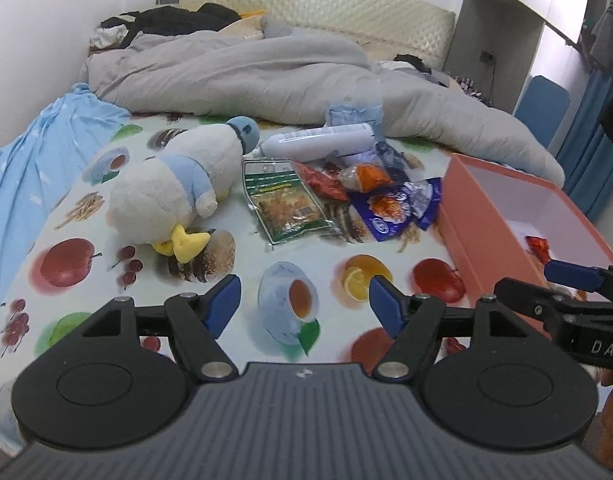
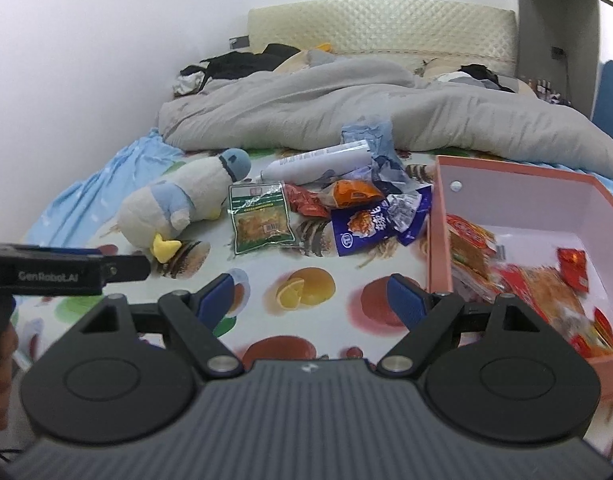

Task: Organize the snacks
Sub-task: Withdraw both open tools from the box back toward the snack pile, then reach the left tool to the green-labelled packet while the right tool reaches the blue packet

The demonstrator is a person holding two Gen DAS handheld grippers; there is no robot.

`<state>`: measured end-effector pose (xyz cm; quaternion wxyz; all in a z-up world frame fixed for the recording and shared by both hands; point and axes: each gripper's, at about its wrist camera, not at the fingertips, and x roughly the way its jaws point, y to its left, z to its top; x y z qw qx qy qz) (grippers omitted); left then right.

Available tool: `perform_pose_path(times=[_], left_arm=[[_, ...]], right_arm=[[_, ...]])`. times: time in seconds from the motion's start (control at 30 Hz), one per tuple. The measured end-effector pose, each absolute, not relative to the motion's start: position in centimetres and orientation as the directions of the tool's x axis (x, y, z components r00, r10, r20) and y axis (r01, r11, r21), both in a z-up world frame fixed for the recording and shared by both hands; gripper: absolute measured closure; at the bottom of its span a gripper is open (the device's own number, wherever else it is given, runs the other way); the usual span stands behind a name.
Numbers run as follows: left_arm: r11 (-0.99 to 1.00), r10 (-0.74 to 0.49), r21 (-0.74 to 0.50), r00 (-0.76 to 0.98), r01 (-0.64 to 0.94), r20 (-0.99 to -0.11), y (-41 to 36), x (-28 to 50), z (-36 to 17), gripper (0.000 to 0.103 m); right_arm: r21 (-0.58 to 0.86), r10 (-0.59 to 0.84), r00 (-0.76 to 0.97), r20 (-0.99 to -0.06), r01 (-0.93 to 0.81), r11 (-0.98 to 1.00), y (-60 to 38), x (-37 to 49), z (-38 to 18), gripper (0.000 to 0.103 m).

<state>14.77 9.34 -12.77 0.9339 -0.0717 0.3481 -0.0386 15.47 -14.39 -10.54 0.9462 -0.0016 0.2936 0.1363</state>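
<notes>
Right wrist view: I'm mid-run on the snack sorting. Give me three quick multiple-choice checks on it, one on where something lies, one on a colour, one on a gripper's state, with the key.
1. Where does the green snack packet lie?
A. inside the pink box
B. on the printed sheet, between the plush duck and the blue packet
C. on the grey duvet

2. What colour are the outer walls of the box that holds the sorted snacks?
A. pink
B. green
C. black

3. How does the right gripper stand?
A. shut on a red packet
B. shut with nothing in it
C. open, nothing between its fingers

Key:
1 B, the packet lies flat on the sheet, with the plush duck to its left and the blue packet to its right.
2 A, the walls are pink, and red packets lie inside.
3 C, the blue pads stand wide apart over bare sheet.
</notes>
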Motion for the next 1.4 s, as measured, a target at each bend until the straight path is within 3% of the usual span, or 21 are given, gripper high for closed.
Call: perform_pose_path(times=[0.3, 0.57, 0.87, 1.0, 1.17, 1.3, 1.4], left_arm=[[0.987, -0.118, -0.158, 0.736, 0.016, -0.667, 10.3, 21.2, -15.8, 0.028], [0.963, -0.174, -0.270, 0.748, -0.007, -0.640, 10.7, 27.6, -16.9, 0.027], [0.957, -0.165, -0.287, 0.712, -0.054, -0.683, 10.2, 34.1, -20.2, 0.014], [0.922, -0.195, -0.366, 0.664, -0.127, -0.722, 10.5, 36.6, -21.6, 0.009], [0.933, -0.151, -0.324, 0.645, -0.157, -0.749, 9.3, 38.8, -22.8, 0.005], [0.955, -0.046, -0.220, 0.632, -0.200, -0.773, 8.1, 40.1, -23.7, 0.005], [0.956, -0.057, -0.223, 0.626, -0.189, -0.777, 7.7, 40.8, -24.6, 0.005]], right_arm=[[0.068, 0.235, 0.820, -0.521, -0.234, 0.970, -12.1, 19.9, -11.9, 0.019], [0.040, 0.197, 0.837, -0.511, -0.205, 0.978, -11.1, 24.9, -13.9, 0.019], [-0.008, 0.138, 0.819, -0.556, -0.172, 0.985, -10.7, 29.5, -18.1, 0.019], [-0.073, 0.069, 0.840, -0.538, -0.128, 0.989, -10.1, 31.0, -19.7, 0.019], [-0.070, 0.032, 0.838, -0.545, -0.083, 0.994, -10.4, 33.3, -21.4, 0.019], [-0.077, -0.001, 0.831, -0.556, -0.050, 0.996, -11.0, 35.0, -22.6, 0.019], [-0.053, -0.002, 0.822, -0.569, -0.034, 0.998, -11.9, 35.8, -23.2, 0.019]])
